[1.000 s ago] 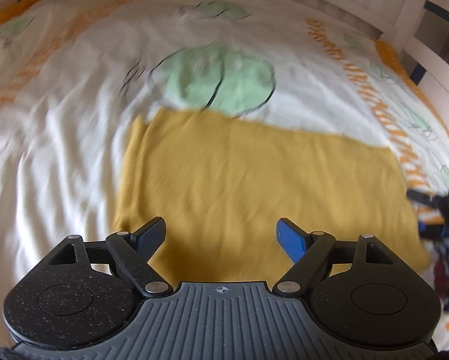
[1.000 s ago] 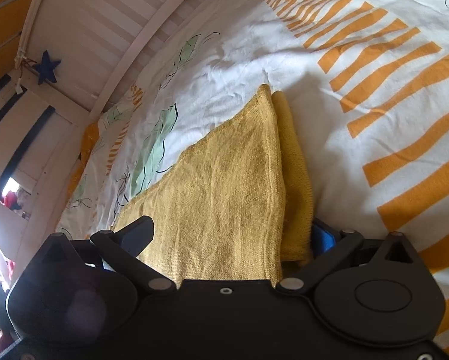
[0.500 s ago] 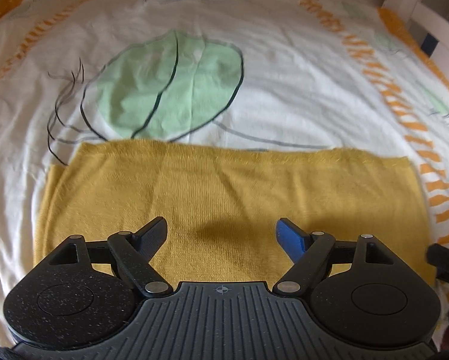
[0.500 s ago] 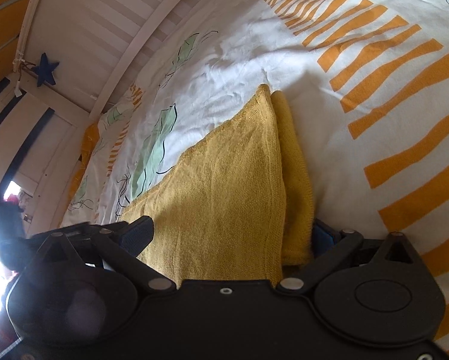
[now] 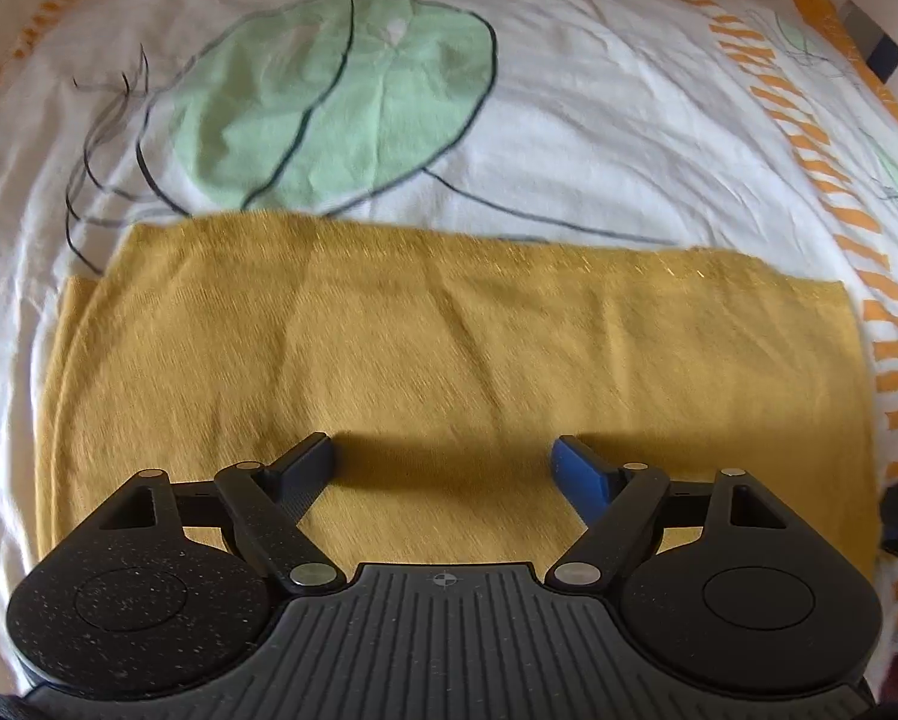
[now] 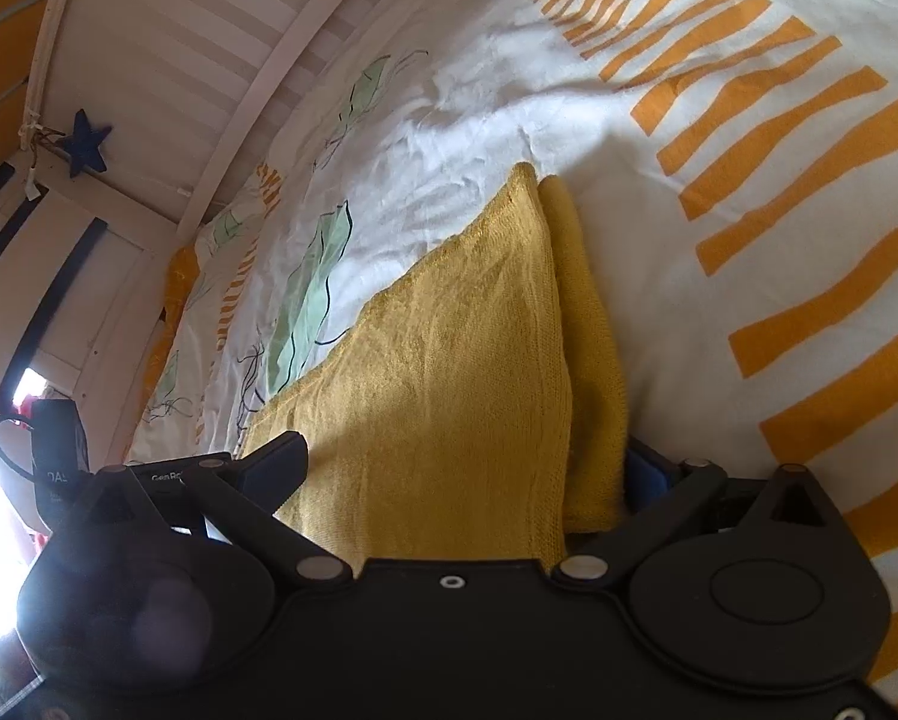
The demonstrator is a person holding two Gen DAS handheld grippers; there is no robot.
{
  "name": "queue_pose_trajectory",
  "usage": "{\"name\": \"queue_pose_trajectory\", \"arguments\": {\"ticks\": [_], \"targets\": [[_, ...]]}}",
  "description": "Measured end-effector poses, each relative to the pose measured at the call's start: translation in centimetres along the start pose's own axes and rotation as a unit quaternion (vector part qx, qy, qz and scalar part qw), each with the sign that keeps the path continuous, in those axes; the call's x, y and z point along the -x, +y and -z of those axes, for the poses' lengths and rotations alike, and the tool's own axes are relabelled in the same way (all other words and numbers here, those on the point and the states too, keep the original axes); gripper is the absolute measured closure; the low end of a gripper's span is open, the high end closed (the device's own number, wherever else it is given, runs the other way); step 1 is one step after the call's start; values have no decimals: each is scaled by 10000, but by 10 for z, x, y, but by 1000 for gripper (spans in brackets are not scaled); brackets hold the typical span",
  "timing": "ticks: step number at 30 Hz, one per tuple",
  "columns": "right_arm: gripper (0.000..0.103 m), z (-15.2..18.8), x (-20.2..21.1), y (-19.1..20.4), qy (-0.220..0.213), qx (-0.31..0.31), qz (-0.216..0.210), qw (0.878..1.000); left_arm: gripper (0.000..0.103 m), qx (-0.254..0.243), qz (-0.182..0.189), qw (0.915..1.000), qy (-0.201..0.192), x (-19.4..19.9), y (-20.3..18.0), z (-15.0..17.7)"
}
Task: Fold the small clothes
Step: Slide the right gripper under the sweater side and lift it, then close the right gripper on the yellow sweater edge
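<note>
Your left tongs (image 5: 443, 459) stand wide apart with nothing between them, hovering low over the near edge of the yellow knit garment (image 5: 449, 372). Your right tongs (image 6: 467, 462) are also spread wide, straddling the garment's end; the blue fingertip at lower right of that frame sits half hidden behind the cloth, and I cannot tell whether it touches it. Nothing is pinched on either side.

The garment lies on the bed (image 5: 599, 120), filling the middle and lower part of the left wrist view as a long, fairly flat rectangle, just below the green leaf print (image 5: 341, 96). In the right wrist view its end shows two layers, one edge lying over another at the centre of the frame, so at least one fold looks done. A paler strip peeks out along the left edge in the left view, which suggests the layers are not perfectly matched.

What is left, by my judgement: you have a long band, so one or two crosswise folds should bring it to a compact stack. No other clothes are visible.
</note>
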State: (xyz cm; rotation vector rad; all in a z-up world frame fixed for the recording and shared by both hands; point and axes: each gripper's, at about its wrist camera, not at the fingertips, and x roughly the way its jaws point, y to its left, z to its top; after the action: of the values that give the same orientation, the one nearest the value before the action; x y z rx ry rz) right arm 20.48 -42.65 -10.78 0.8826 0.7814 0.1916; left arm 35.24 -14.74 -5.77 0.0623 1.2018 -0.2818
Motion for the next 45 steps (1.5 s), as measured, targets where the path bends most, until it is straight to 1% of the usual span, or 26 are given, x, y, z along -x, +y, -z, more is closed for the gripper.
{"name": "queue_pose_trajectory", "arguments": {"ticks": [3, 7, 8, 10, 11, 12, 13, 14, 16, 18, 19, 21, 22, 24, 26, 30, 33, 37, 42, 45], "targets": [[1, -3, 2, -4, 110, -166, -89, 9998, 24, -58, 80, 9997, 208, 4, -2, 7], [1, -7, 5, -8, 283, -342, -176, 9989, 25, 311, 478, 9963, 638, 11, 6, 23], [1, -8, 5, -9, 316, -375, -188, 9986, 25, 422, 592, 9944, 766, 14, 8, 29], [1, -8, 6, -10, 390, -414, -213, 9982, 25, 651, 942, 9876, 1074, 18, 11, 43], [1, -9, 6, -10, 430, -420, -214, 9980, 25, 742, 1128, 9837, 1184, 20, 13, 51], [1, -9, 7, -10, 474, -411, -212, 9978, 25, 788, 1233, 9816, 1231, 21, 14, 59], [1, -9, 7, -10, 513, -389, -205, 9977, 25, 795, 1231, 9824, 1163, 23, 14, 67], [1, -9, 7, -9, 539, -364, -195, 9977, 25, 731, 1146, 9859, 978, 26, 13, 75], [1, -8, 7, -8, 559, -318, -163, 9978, 26, 433, 870, 9945, 386, 33, 9, 86], [1, -7, 7, -6, 568, -264, -127, 9980, 26, 8, 524, 9980, -343, 41, 3, 93], [1, -7, 6, -5, 569, -243, -111, 9980, 26, -223, 316, 9967, -718, 43, -1, 95], [1, -7, 5, -4, 566, -215, -84, 9981, 26, -604, -50, 9882, -1406, 47, -8, 95], [1, -7, 5, -4, 565, -204, -75, 9982, 26, -734, -155, 9836, -1641, 46, -10, 93], [1, -8, 5, -3, 564, -186, -65, 9982, 26, -759, -292, 9786, -1890, 41, -10, 83], [1, -8, 4, -4, 559, -186, -66, 9982, 26, -567, -298, 9798, -1892, 34, -8, 70], [1, -8, 3, -4, 539, -198, -77, 9983, 26, -304, -217, 9842, -1733, 20, -6, 50], [1, -8, 2, -4, 533, -188, -83, 9984, 26, -294, -253, 9855, -1651, 16, -6, 49], [1, -9, 2, -4, 523, -179, -89, 9984, 26, -300, -320, 9893, -1393, 7, -9, 47], [0, -9, 1, -4, 488, -129, -91, 9987, 24, -456, -444, 9906, -1209, -1, -14, 47], [0, -9, 0, -4, 437, -92, -101, 9990, 23, -425, -463, 9922, -1077, -3, -15, 42]]}}
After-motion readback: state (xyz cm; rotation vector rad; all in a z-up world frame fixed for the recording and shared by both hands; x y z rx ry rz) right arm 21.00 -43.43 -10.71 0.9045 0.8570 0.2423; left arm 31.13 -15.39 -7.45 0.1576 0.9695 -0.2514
